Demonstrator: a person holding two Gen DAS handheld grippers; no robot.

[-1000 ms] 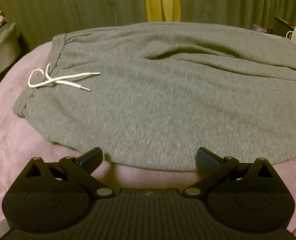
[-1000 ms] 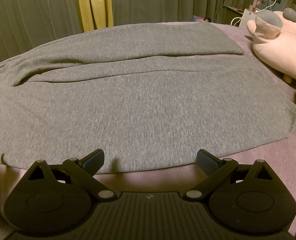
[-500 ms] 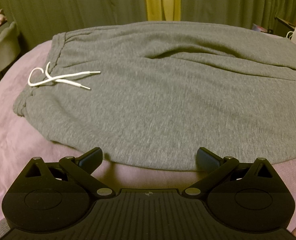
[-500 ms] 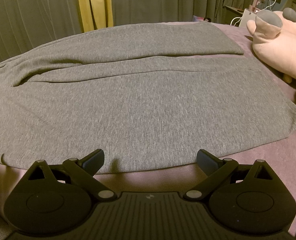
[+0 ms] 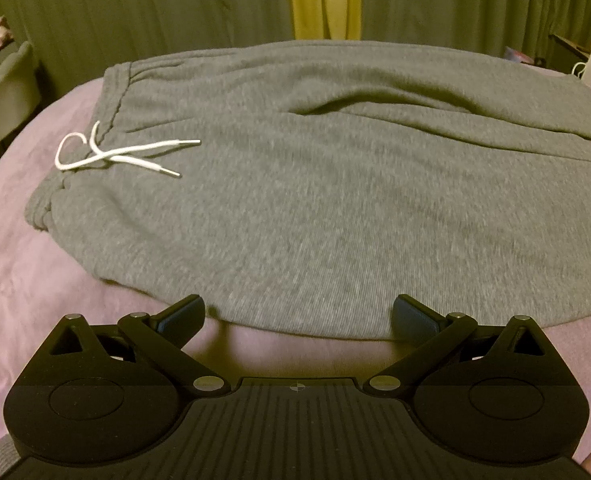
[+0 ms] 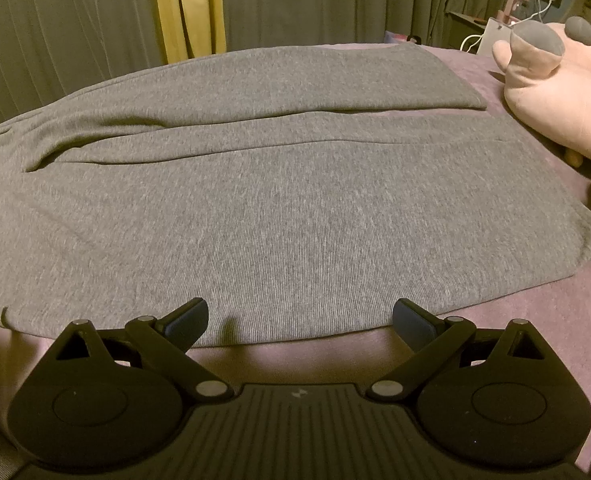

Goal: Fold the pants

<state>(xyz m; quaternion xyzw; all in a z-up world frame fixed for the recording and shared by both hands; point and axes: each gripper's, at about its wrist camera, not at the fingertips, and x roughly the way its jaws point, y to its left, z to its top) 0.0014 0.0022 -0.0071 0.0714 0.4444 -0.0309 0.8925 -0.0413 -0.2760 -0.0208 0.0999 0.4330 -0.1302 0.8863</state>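
Grey sweatpants (image 5: 315, 200) lie spread flat on a mauve bed (image 5: 23, 272), waistband at the left with a white drawstring (image 5: 111, 156), legs running right. In the right wrist view the pants (image 6: 279, 216) show both legs side by side, cuffs at the right. My left gripper (image 5: 298, 316) is open and empty, its fingertips at the near hem by the hip. My right gripper (image 6: 300, 320) is open and empty, at the near edge of the front leg.
A pink plush toy (image 6: 555, 92) lies on the bed by the leg cuffs at the right. Green and yellow curtains (image 5: 323, 0) hang behind the bed. A chair (image 5: 3, 96) stands at the far left. The bed cover (image 6: 495, 312) shows bare near the cuffs.
The left view has shifted very slightly. Both grippers stay open at the near edge of the pants. The pants have not moved.
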